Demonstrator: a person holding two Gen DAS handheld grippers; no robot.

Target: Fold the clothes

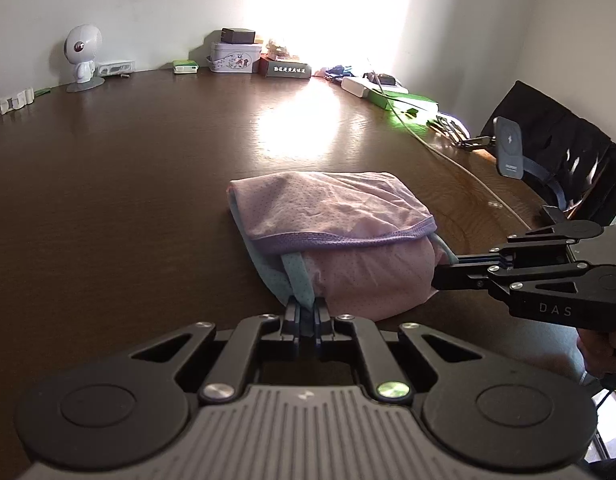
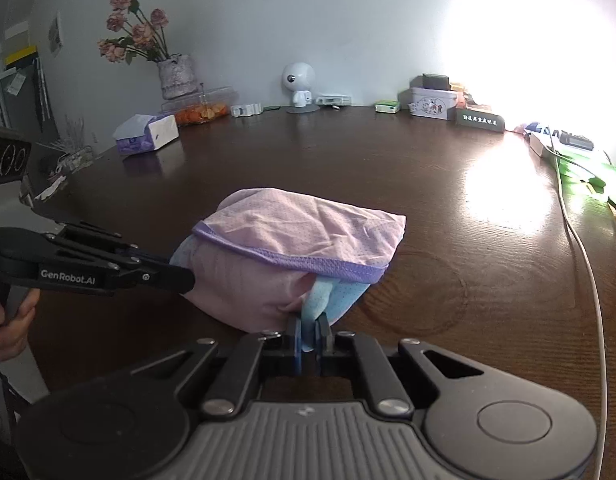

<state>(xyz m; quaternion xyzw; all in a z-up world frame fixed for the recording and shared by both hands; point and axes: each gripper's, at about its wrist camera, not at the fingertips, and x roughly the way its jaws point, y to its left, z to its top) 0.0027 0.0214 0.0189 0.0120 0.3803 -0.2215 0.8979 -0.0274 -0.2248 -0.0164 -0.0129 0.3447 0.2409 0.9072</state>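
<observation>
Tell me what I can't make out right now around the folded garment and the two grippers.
- Underside of the pink garment: hidden in both views, lying against the table.
- How deep the left gripper holds the blue strap: the fingers cover it.
- Same for the right gripper, right wrist view.
- Wall and items at the table's far right: washed out by glare.
- Person: only a hand, cut by the frame edge.

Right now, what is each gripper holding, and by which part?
Both hold the folded pink garment. The left gripper pinches its light-blue strap at the near edge; the right gripper pinches the light-blue strap at its own near edge.
</observation>
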